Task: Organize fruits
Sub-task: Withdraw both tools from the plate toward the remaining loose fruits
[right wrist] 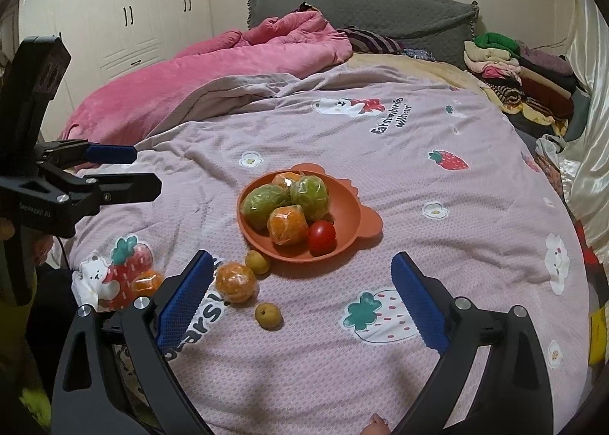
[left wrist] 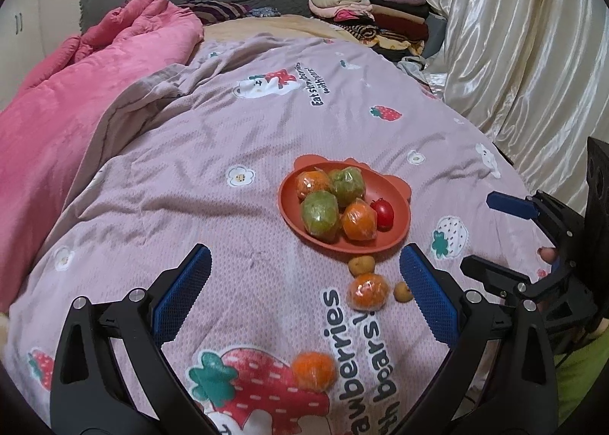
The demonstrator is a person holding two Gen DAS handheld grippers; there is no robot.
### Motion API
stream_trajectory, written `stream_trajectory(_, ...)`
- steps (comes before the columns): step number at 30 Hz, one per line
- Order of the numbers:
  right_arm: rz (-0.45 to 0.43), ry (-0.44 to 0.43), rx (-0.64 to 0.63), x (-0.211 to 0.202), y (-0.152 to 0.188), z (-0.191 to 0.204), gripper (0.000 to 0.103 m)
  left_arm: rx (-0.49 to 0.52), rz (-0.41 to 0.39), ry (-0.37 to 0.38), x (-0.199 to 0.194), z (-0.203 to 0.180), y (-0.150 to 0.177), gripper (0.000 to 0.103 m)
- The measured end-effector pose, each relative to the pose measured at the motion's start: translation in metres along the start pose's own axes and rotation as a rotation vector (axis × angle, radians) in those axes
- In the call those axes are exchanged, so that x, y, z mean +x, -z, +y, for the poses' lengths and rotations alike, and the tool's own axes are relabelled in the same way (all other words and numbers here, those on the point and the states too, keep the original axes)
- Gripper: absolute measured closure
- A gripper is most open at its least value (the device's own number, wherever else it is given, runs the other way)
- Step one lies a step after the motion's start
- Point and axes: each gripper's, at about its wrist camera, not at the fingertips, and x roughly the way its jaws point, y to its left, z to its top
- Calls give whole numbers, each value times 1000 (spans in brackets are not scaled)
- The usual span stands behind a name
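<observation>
The orange bowl [right wrist: 350,214] sits on the pink strawberry-print bedspread [right wrist: 418,176], toward the near edge of the bed, and already carries two wrapped green fruits [right wrist: 310,195], two wrapped oranges [right wrist: 287,225] and a red tomato [right wrist: 321,237]. Four fruits are left loose on the bedspread between the bowl and the near edge: a small yellow-brown fruit [right wrist: 257,262] just beside the bowl's rim, a wrapped orange [right wrist: 235,282] next to it, another small yellow-brown fruit [right wrist: 268,316] a little nearer, and a further wrapped orange [right wrist: 146,282] well off toward the near left corner.

The right claw [right wrist: 300,301] is released, jaws wide with nothing between them; the left claw [left wrist: 304,298] is likewise spread and empty, hovering over the loose fruit.

The step in hand looks like fetching the next loose fruit. For the right claw, the nearer small fruit seems the easiest pick, since it lies apart from its neighbours. Bring the pads down on either side of it, low enough to catch its widest part, because a small round thing on soft bedding will probably sink or roll if nudged. Close gently; the wrapped oranges may be slippery in their film, though the wrap is hard to judge from here. Lower the fruit into the free space at the bowl's near side instead of dropping it, so the tomato is not knocked out. Keep the two claws clear of each other, as both crowd the same patch
</observation>
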Motion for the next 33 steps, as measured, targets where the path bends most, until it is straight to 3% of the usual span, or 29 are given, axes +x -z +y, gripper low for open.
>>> stream_trajectory(22, 23, -12, -22, -5, 9, 13, 9, -7, 11, -24, -15, 2, 27, 10)
stream_trajectory(33, 49, -13, -23, 3, 15, 13, 9, 0, 64, -18, -6, 4, 52, 10)
